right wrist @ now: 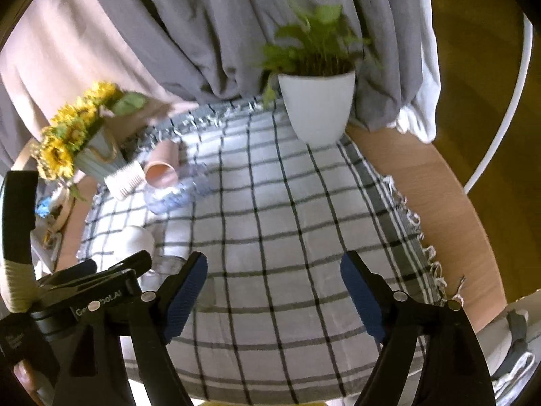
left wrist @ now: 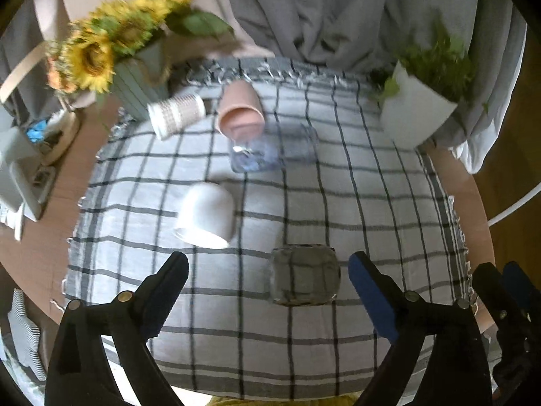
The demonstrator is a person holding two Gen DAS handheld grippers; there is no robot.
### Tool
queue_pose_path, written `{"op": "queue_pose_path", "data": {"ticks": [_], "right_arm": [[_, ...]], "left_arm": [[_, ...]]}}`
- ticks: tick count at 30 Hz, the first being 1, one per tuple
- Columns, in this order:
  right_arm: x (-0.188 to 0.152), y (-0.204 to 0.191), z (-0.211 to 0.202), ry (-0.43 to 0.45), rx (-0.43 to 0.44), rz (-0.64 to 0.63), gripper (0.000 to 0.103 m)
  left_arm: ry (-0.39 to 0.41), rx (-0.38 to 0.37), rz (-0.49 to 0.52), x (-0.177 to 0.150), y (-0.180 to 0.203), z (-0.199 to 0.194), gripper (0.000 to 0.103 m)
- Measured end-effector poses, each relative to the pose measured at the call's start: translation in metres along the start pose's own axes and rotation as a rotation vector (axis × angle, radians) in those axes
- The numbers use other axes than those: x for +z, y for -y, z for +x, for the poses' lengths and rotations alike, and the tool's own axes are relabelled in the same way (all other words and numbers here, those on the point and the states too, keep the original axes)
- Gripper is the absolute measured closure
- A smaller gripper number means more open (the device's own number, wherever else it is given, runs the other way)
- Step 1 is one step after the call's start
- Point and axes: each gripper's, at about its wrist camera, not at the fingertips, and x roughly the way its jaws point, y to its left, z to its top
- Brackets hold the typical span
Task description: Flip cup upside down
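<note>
The left gripper (left wrist: pixel 268 272) hung over the checked cloth (left wrist: pixel 355 203) with its jaws spread wide and nothing between them; a clear glass cup (left wrist: pixel 304 279) stood on the cloth just ahead, in the gap between the two fingers but touching neither. Whether that glass was mouth-up or mouth-down could not be told through its clear walls. The right gripper (right wrist: pixel 274 282) was likewise released, its blue pads (right wrist: pixel 361 297) well apart over bare cloth, and the left gripper showed at the lower left of its view. Beyond the left gripper, a white cup (left wrist: pixel 206 215) sat mouth-down on the cloth, tilted a little in the blurred view. Further out lay a clear bluish glass (left wrist: pixel 267 150) on its side, with a pink cup (left wrist: pixel 240 110) tipped over just behind it, its mouth facing the camera. Left of the pink one, a patterned paper cup (left wrist: pixel 175 115) lay on its side near a pale ribbed vase (left wrist: pixel 140 84) of sunflowers (left wrist: pixel 91 57). At the far right corner of the cloth stood a white pot (right wrist: pixel 318 108) with a green plant (right wrist: pixel 311 44), and grey curtains (right wrist: pixel 209 34) hung behind the round wooden table (right wrist: pixel 439 182).
</note>
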Motion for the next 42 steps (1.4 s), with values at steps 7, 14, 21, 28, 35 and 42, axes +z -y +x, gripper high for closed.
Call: {"op": "queue_pose_path", "data": {"ticks": [7,14,21,28,35,42], "right_arm": [[0.004,-0.034,-0.032,0.114,0.017,-0.098,0.016],[-0.004,-0.067,-0.055,0.148,0.053,-0.145,0.015],[-0.014,-0.089,-0.074,0.204,0.063,-0.170,0.014],[-0.027,-0.109,-0.085,0.243,0.060,-0.173,0.013],[-0.038,-0.126,-0.088,0.254,0.048,-0.173,0.013],[-0.041,-0.134,-0.089,0.280,0.040,-0.168,0.013]], "left_arm": [[0.140,0.061,-0.029,-0.007,-0.034,-0.045,0.002],[0.247,0.098,-0.051,-0.015,-0.064,-0.079,0.000],[0.320,0.135,-0.042,-0.024,-0.088,-0.099,0.000],[0.364,0.143,-0.030,-0.034,-0.106,-0.113,0.000],[0.368,0.123,-0.024,-0.038,-0.118,-0.115,0.000],[0.378,0.111,-0.015,-0.038,-0.122,-0.116,0.000]]}}
